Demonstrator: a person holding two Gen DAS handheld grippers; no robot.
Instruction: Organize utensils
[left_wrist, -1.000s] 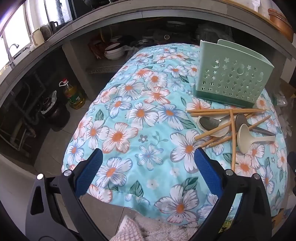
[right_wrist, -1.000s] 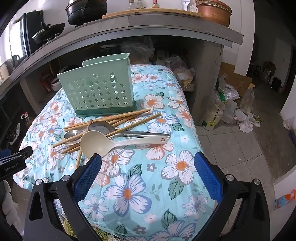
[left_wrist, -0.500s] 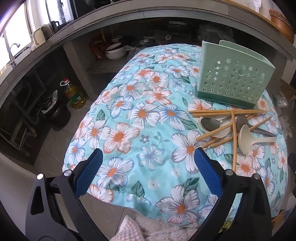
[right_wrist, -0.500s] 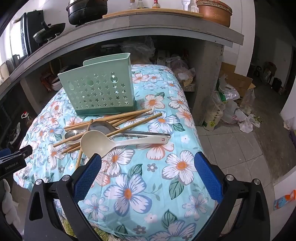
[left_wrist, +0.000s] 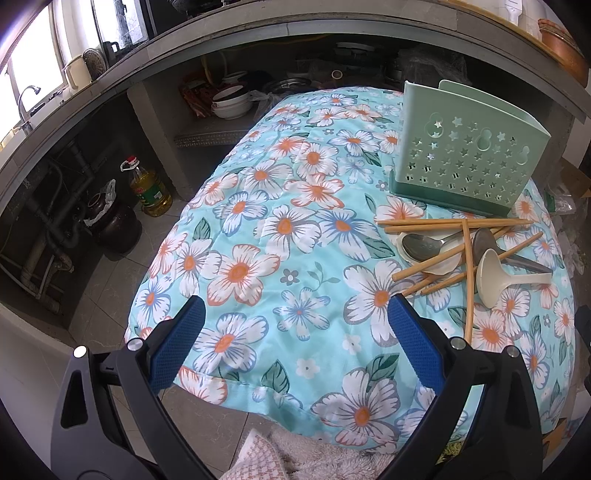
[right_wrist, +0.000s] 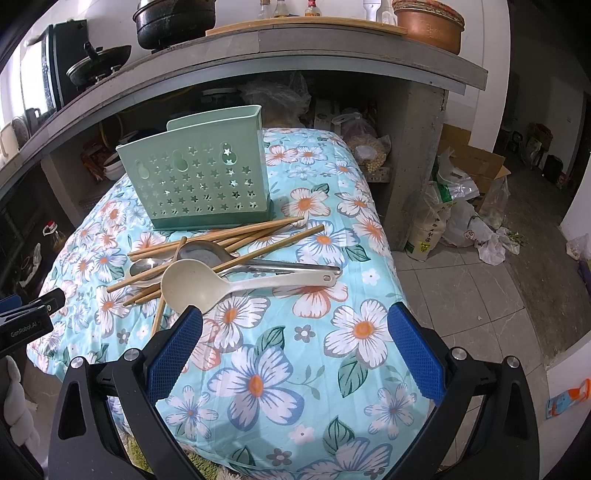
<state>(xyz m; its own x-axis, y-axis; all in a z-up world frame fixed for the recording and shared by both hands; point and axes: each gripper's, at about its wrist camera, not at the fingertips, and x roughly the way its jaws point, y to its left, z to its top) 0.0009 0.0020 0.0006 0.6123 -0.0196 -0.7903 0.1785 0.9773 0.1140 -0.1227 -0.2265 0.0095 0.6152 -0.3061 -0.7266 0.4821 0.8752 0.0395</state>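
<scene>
Nothing is sorted yet. Both the left gripper (left_wrist: 295, 332) and right gripper (right_wrist: 295, 339) hover with fingers spread wide, empty. Beyond the right fingers, chopsticks (right_wrist: 221, 236), metal spoons (right_wrist: 201, 251) and a cream ladle (right_wrist: 192, 284) lie heaped before the empty green utensil holder (right_wrist: 199, 184).

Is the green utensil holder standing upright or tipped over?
Upright: the green utensil holder stands on its darker base, open rim upward, on the floral cloth behind the piled chopsticks.

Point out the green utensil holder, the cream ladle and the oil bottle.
green utensil holder (right_wrist: 201, 181), right wrist view, on its perforated front wall.
cream ladle (right_wrist: 194, 284), right wrist view, inside its bowl.
oil bottle (left_wrist: 149, 186), left wrist view, on its yellow body, standing on the floor.
</scene>
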